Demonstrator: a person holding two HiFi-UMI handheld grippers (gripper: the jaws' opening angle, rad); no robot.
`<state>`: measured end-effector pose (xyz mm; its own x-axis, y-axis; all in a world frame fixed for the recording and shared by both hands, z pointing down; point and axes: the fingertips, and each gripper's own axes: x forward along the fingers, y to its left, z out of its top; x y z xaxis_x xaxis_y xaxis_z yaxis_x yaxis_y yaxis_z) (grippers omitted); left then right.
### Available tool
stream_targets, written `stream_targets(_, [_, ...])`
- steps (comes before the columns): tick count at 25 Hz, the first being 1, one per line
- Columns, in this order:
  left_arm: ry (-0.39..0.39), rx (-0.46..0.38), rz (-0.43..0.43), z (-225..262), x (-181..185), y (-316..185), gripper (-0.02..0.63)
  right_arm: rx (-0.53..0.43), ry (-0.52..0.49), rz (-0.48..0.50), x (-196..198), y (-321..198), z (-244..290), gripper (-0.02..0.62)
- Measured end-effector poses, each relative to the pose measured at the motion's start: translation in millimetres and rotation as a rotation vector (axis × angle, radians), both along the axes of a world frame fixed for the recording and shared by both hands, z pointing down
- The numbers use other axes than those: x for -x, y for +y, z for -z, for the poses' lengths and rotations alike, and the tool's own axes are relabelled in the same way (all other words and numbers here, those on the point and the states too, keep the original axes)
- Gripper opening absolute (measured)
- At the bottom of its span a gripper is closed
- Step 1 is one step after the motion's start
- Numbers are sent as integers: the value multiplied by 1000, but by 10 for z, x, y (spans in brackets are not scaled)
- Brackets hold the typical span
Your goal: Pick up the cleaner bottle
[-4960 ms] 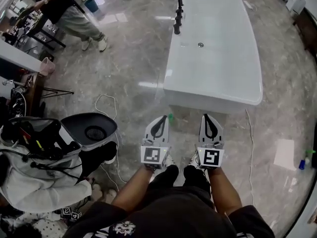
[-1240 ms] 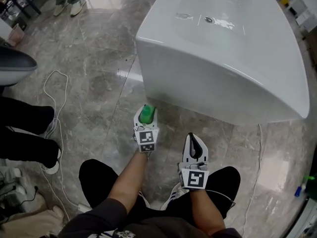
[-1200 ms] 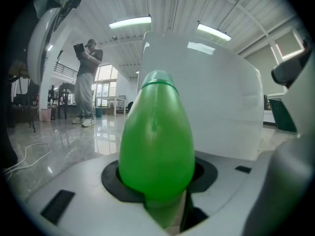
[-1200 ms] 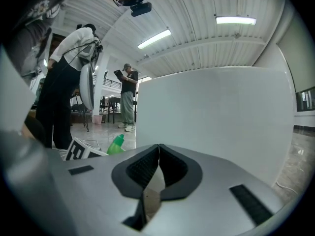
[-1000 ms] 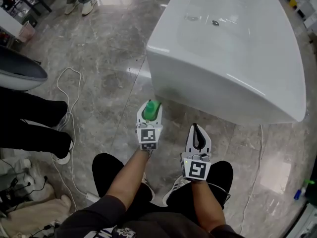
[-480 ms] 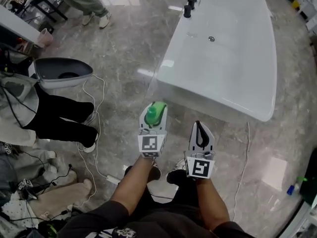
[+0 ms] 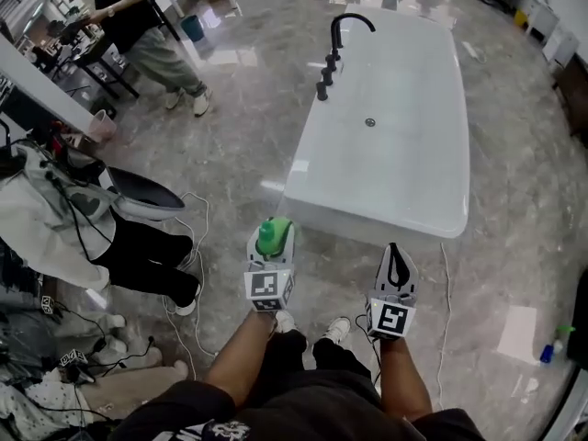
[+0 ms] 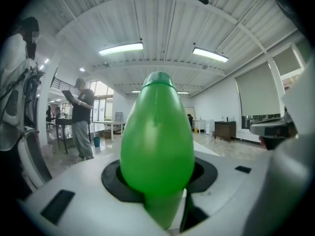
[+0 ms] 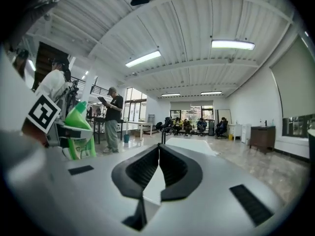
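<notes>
Right now we've got the smooth green plastic cleaner bottle (image 8: 157, 141) clamped upright in the left gripper (image 7: 272, 234), well above the grey marble floor (image 7: 230, 127) and near the end of the white bathtub (image 7: 395, 145). The right gripper (image 7: 396, 251) is pinched closed w/ nothing in it. Main risk, imo: the bottle's rounded, tapering body could squirm out of the jaws if we tilt or jolt it, dropping onto hard stone, and the thin white cable (image 7: 446, 283) by our feet could trip us.
</notes>
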<state>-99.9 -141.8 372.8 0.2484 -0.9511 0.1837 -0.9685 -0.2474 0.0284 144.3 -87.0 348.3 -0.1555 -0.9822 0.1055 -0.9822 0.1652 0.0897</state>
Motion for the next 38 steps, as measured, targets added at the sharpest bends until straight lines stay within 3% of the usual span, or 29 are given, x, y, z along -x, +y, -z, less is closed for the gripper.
stream_targets(7, [17,-15,-100,281,-442,-257,183,-61,19,-81,-436,-135,361,17])
stream_targets(14, [61,-10,-145,529,-664,-508,183,-80,-12,-104,-385,-416,589,17])
stream_targets(21, [70,-18,-215,650,-644,-681,183,-84,-13,-139,-211,-602,677,17])
stream_targets(38, [35,-45,-224,681,-879,-760,183,-74,9,-117,-319,-796,758,17])
